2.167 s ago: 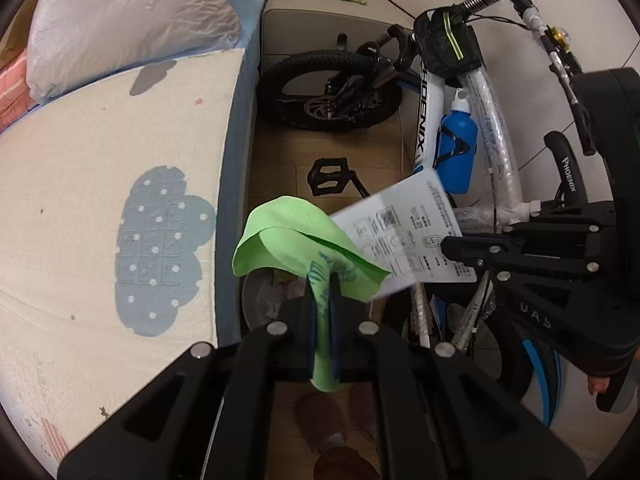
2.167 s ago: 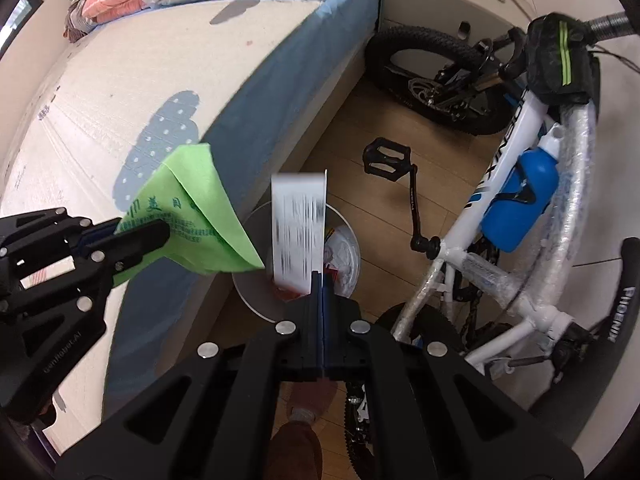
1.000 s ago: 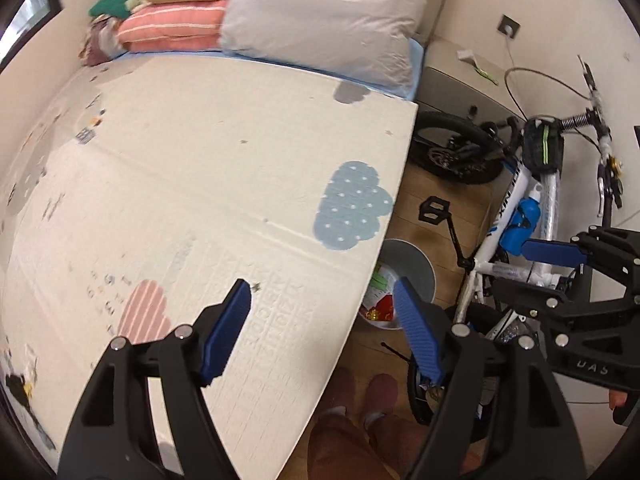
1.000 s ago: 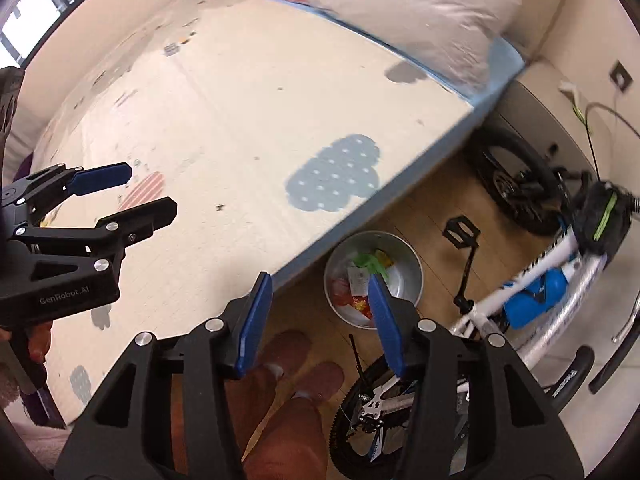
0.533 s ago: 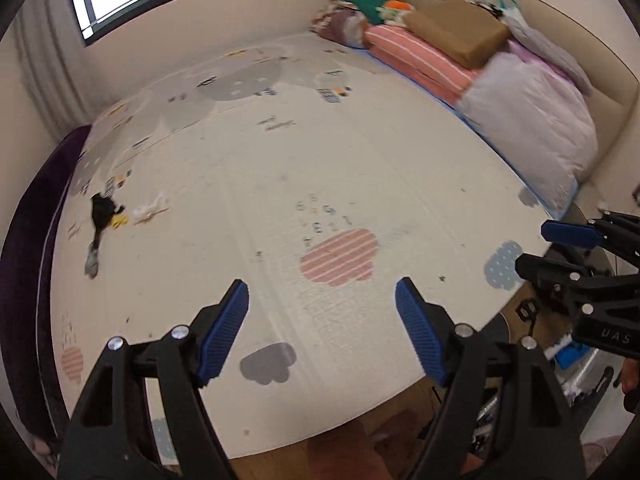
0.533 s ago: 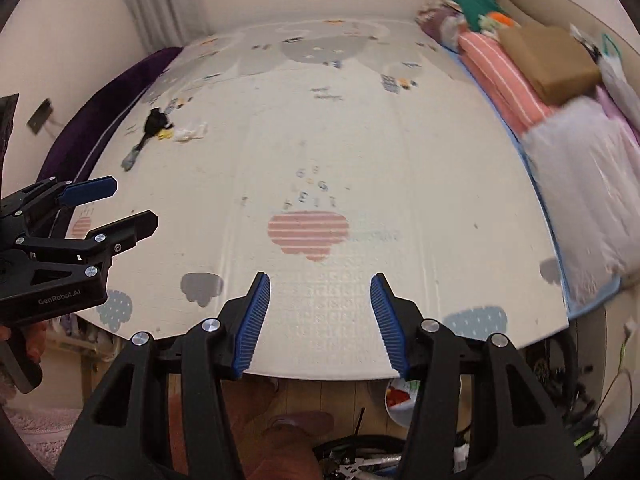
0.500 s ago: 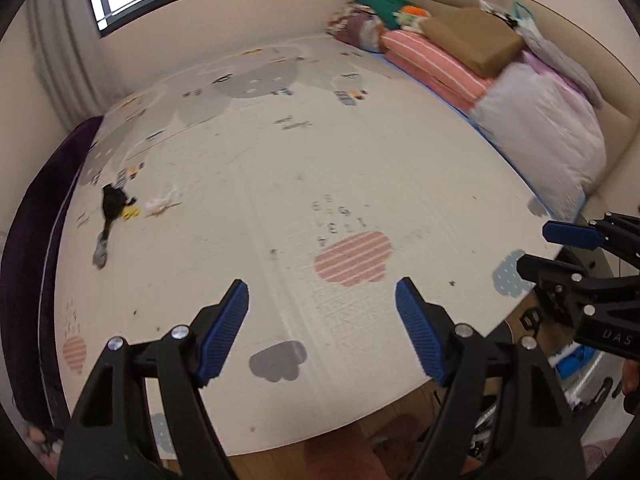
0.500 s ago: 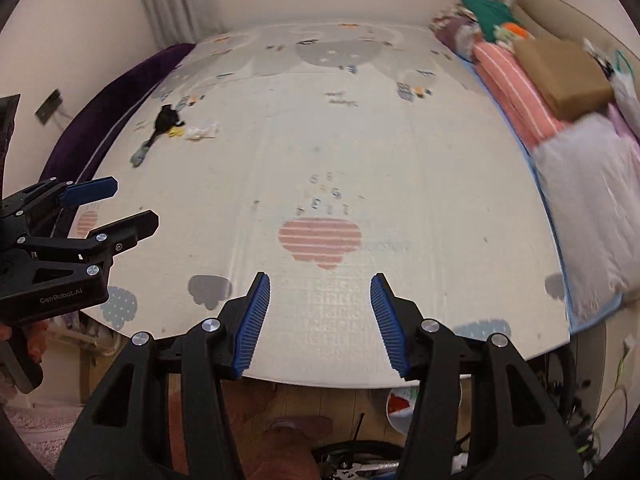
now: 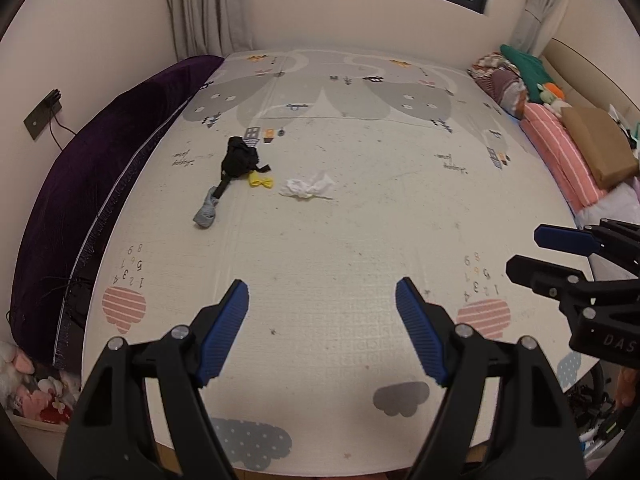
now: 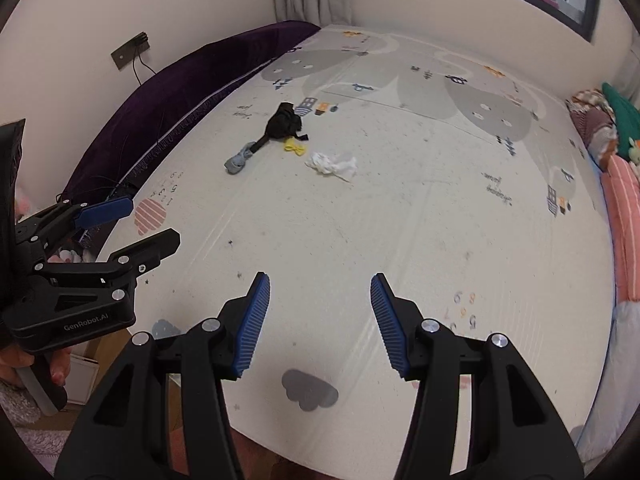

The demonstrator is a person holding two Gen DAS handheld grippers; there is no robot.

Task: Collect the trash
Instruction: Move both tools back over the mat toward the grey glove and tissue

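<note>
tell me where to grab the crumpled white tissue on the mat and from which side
Grip the crumpled white tissue across its bunched, raised middle, coming down from above with the fingers straddling it. It lies low and loose on the play mat, so its thin, flat edges give little to pinch. The yellow scrap lies beside it, apart.

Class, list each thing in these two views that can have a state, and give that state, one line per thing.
Left gripper: open, empty.
Right gripper: open, empty.
Tissue: crumpled, lying on the mat.
Yellow scrap: twisted like a bow, on the mat.
Black cloth: bunched up.
Grey cloth: bunched up, at the black strap's end.
Curtain: drawn aside.
</note>
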